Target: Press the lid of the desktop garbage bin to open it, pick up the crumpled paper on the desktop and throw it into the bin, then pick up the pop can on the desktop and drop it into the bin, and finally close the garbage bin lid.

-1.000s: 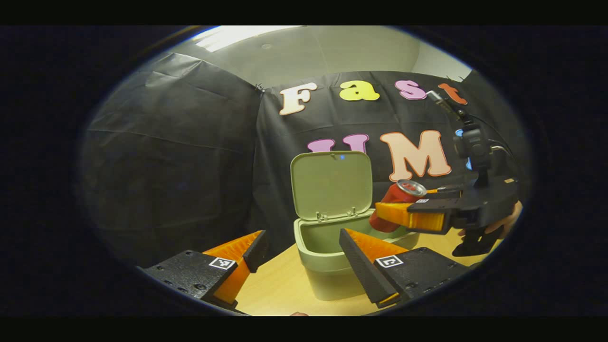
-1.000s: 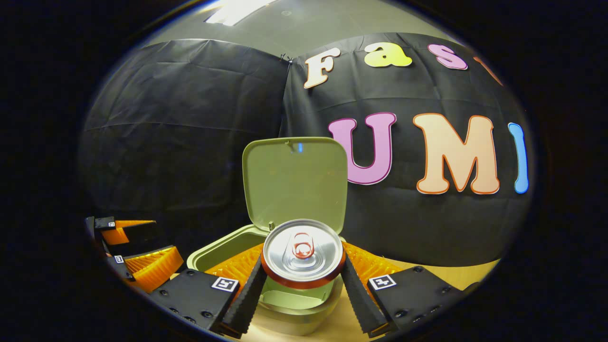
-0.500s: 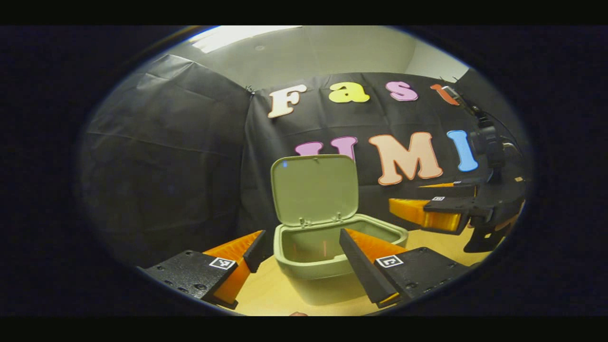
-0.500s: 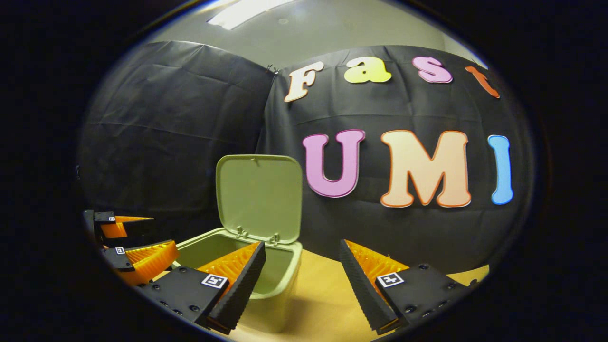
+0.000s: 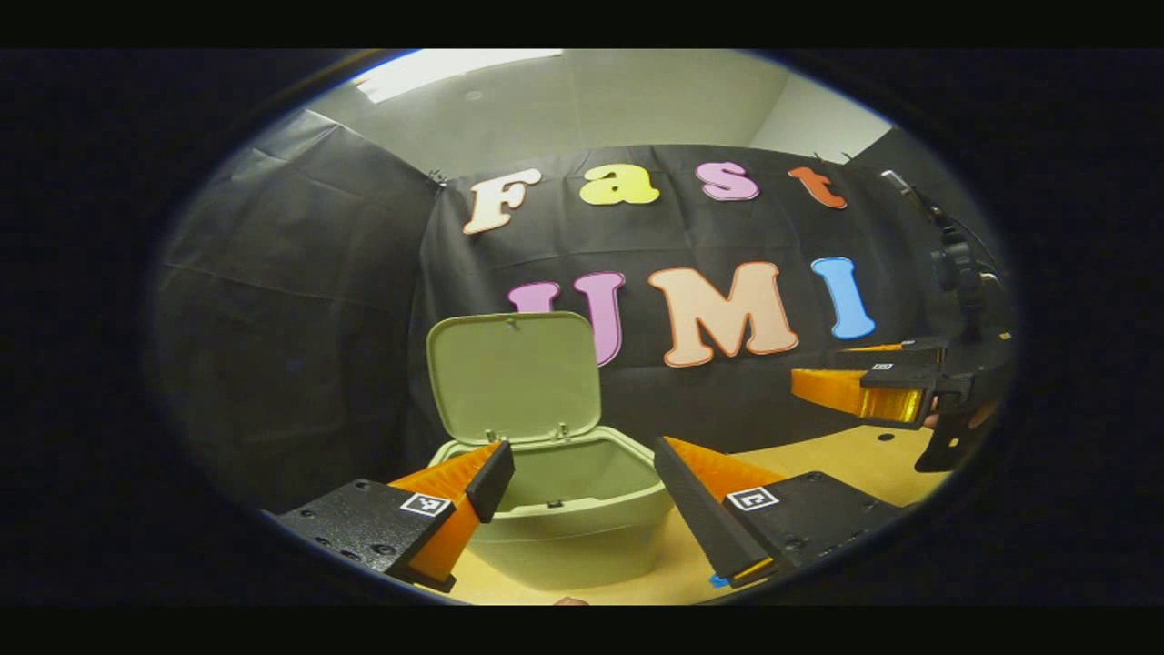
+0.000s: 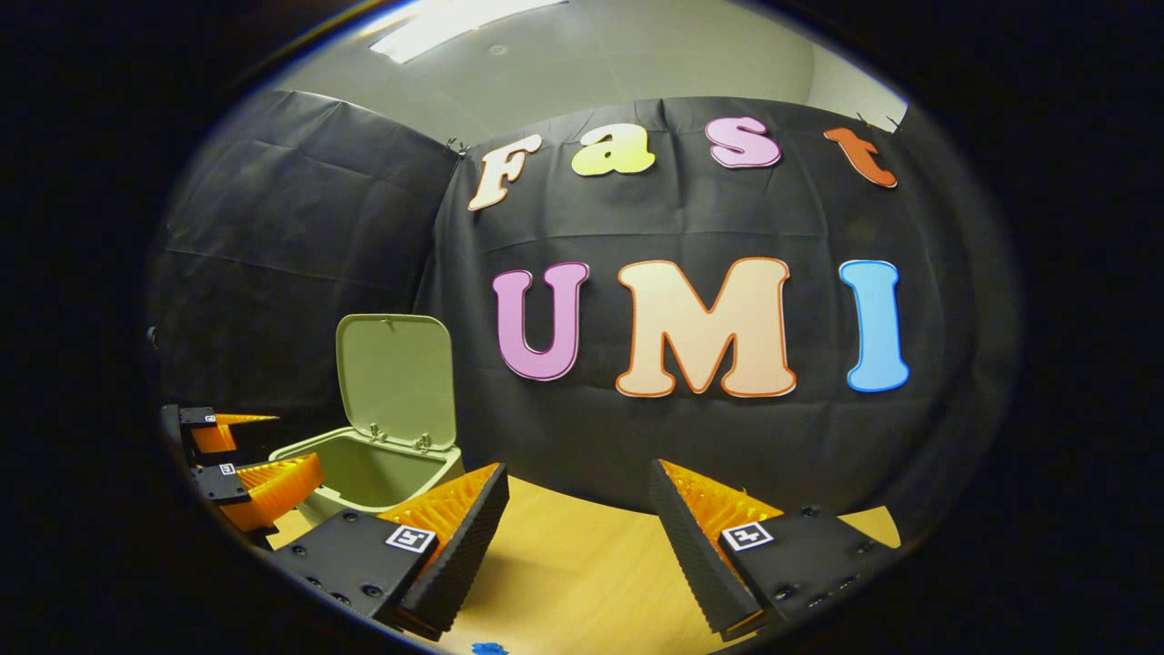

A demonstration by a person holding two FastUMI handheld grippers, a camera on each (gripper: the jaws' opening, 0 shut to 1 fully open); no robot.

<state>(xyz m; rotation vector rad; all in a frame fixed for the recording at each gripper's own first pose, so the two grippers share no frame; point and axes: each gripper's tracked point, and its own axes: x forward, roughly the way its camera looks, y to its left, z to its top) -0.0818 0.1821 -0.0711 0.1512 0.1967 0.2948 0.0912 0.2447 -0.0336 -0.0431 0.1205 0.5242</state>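
Two tools, both spread wide and holding nothing. Left tool sits just before the bin, its upright lid straight ahead, so it looks nearer for closing; right tool is off to the bin's right over the table.

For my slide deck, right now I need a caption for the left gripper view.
Open left hand-held gripper faces the green bin, lid raised; the right hand-held gripper hangs apart, open.
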